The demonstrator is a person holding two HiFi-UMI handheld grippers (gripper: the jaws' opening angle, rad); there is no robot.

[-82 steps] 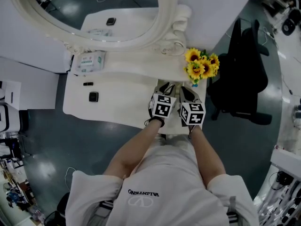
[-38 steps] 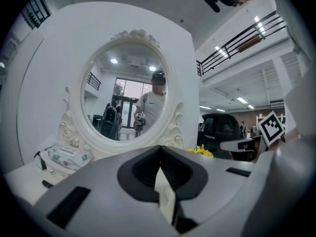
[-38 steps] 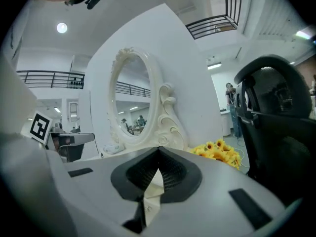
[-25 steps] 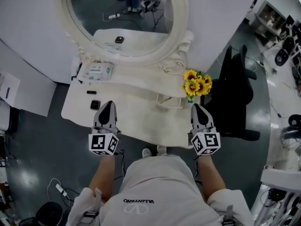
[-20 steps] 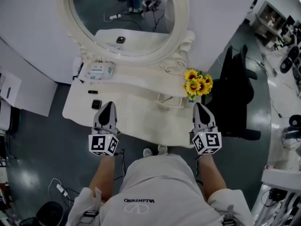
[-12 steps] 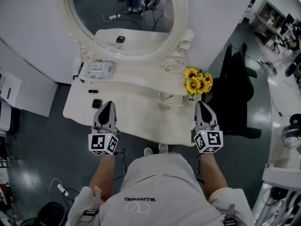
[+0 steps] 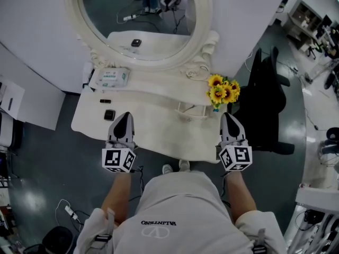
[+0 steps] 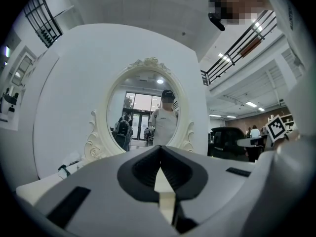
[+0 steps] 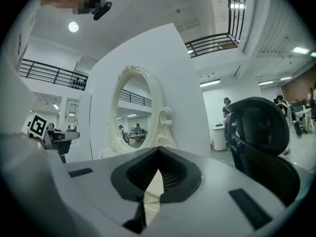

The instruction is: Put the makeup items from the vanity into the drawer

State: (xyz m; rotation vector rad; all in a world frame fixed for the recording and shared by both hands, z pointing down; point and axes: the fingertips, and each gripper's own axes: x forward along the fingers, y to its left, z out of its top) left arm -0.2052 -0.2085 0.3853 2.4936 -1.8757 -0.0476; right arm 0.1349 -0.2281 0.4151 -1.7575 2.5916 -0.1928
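Vanity (image 7: 159, 128): cream-white top, smooth, wavy front edge. Drawer front can't be seen from above.
Mirror (image 7: 140, 23): oval glass in a carved scrollwork frame, same cream colour, standing at the back of the top.
Office chair (image 7: 267, 99): black, curved back, just right of the vanity.
L gripper (image 7: 123, 116): grey body w/ black pads, marker cube at the rear, held over the front-left of the top. Jaws closed tip to tip, nothing between them, confirmed in the left gripper view (image 8: 159, 152).
R gripper (image 7: 228, 116): same build, at the front-right corner. Jaws also together and empty in the right gripper view (image 9: 158, 152).
Sunflowers (image 7: 223, 90): yellow bunch w/ dark centres, back-right corner.
Wipes pack (image 7: 112, 77): flat, soft rectangular pack, back-left by the mirror base.
Makeup on the left of the top, not in the drawer: a compact (image 7: 109, 115), square, black, glossy, just beside the L gripper tips; a small black stick (image 7: 105, 101) lying flat just behind it.
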